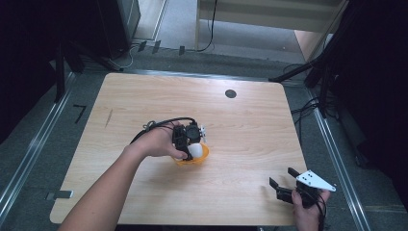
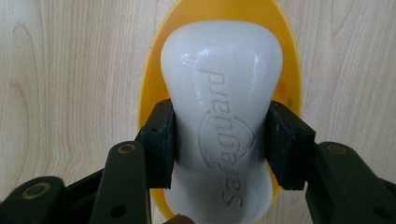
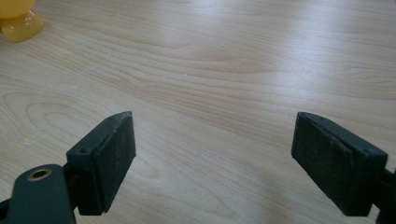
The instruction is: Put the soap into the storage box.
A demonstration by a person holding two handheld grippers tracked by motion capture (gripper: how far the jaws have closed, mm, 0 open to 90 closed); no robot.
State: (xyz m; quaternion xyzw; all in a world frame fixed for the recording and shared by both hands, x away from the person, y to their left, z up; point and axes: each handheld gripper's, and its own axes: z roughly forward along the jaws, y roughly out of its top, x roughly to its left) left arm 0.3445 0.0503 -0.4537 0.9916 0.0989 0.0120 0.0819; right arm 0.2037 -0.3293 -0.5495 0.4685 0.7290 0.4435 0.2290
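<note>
In the high view, your left tongs (image 1: 195, 144) sit over the yellow dish (image 1: 198, 158) near the middle of the worktop (image 1: 250, 125). In the left gripper view, both pads clamp the waist of the white soap bar (image 2: 222, 93), which lies in the dish. In the right gripper view, your right tongs (image 3: 212, 158) stand wide apart, holding nothing, above bare worktop.

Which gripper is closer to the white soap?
The left gripper: its pads are clamped on the white soap, over the yellow dish. The right gripper sits open, far off near the table's corner.
</note>
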